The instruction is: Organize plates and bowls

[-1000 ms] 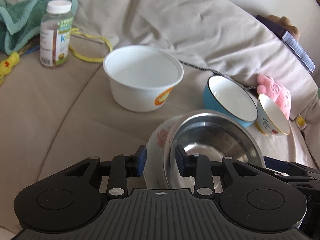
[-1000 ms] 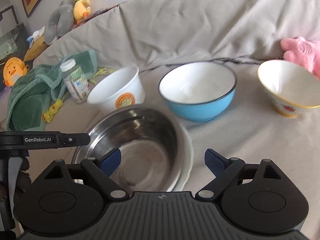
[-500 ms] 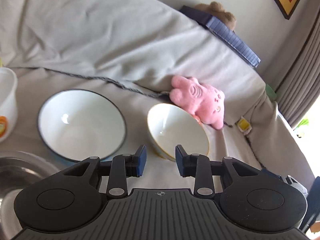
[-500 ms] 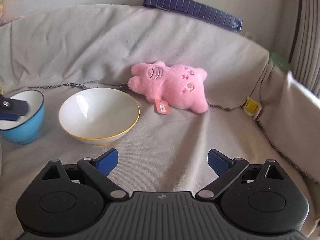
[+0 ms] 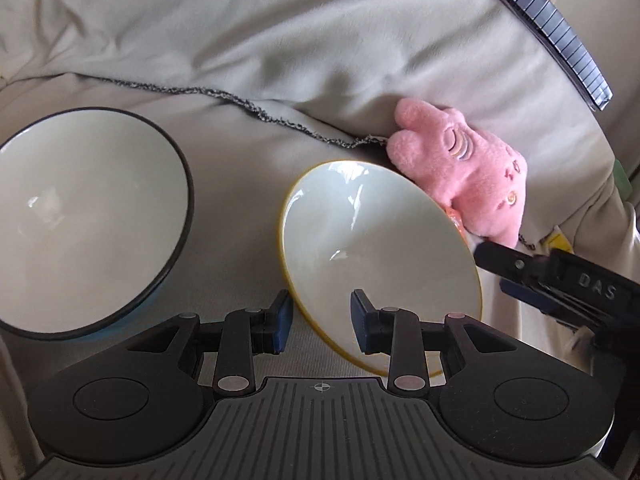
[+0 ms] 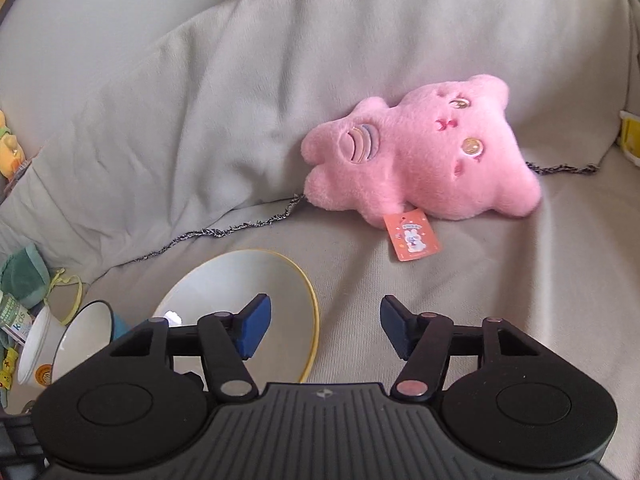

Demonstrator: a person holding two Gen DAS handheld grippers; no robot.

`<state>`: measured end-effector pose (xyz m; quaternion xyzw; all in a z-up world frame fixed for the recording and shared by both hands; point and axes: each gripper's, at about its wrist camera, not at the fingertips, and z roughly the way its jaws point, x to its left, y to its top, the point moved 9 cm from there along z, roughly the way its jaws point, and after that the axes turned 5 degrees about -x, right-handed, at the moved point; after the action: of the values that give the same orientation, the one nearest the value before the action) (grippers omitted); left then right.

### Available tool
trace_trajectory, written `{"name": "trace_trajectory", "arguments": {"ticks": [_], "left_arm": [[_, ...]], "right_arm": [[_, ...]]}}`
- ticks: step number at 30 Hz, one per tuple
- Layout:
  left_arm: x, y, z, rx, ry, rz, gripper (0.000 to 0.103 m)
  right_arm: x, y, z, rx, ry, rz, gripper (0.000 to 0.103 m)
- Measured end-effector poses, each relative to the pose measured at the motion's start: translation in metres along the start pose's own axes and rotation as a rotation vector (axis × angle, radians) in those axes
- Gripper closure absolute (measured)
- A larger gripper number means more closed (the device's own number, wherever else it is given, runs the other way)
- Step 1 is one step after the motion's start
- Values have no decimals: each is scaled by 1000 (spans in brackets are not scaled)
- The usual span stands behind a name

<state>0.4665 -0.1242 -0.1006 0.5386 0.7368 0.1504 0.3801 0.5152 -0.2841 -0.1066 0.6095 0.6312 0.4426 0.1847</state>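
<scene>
The left gripper (image 5: 320, 318) is held partly spread, its fingers set astride the near rim of the yellow-rimmed bowl (image 5: 376, 248), which is tilted on the sofa cushion (image 5: 248, 184); nothing is pinched yet, and the placement is judged to prepare a rim grasp for stacking. The right gripper (image 6: 325, 328) is spread wide and empty, with that bowl (image 6: 240, 296) just ahead and to its left. A blue bowl (image 5: 80, 216) is seen to the left of the left gripper. A pink plush toy (image 6: 420, 160) lies beyond the yellow-rimmed bowl, close against its far rim, and could be brushed on lifting.
</scene>
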Motion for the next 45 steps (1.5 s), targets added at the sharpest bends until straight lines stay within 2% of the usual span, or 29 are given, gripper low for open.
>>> {"name": "trace_trajectory", "arguments": {"ticks": [3,7,11,14,20,25,28,36,42,45], "left_arm": [[-2,2,15,16,3,1,64],[-3,3,27,30,1,6,64],[-7,-6,25,77,-19,49,64],[-3,-20,12,108,-60,31,64],[-1,-70,-35,176,-68,101,64],[0,-104,-67,231,-85,158,65],[-1,-111,-71,240,-73,182,70],[-3,-110,-85,200,-38,244,73],[-1,-107,-97,185,-32,284,75],[-2,-103,-102,175,-34,313,76]], "right_arm": [[9,-1,26,46,42,4,57],[18,-9,41,119,78,32,65],[31,-17,18,88,54,-38,66],[34,-29,-9,92,82,-35,66],[42,-78,-72,113,97,-61,65],[31,-116,-102,141,95,-19,65],[22,-131,-104,154,73,22,65],[23,-133,-114,124,56,35,65],[22,-126,-122,70,-46,-30,63],[19,-117,-131,41,-66,-40,61]]}}
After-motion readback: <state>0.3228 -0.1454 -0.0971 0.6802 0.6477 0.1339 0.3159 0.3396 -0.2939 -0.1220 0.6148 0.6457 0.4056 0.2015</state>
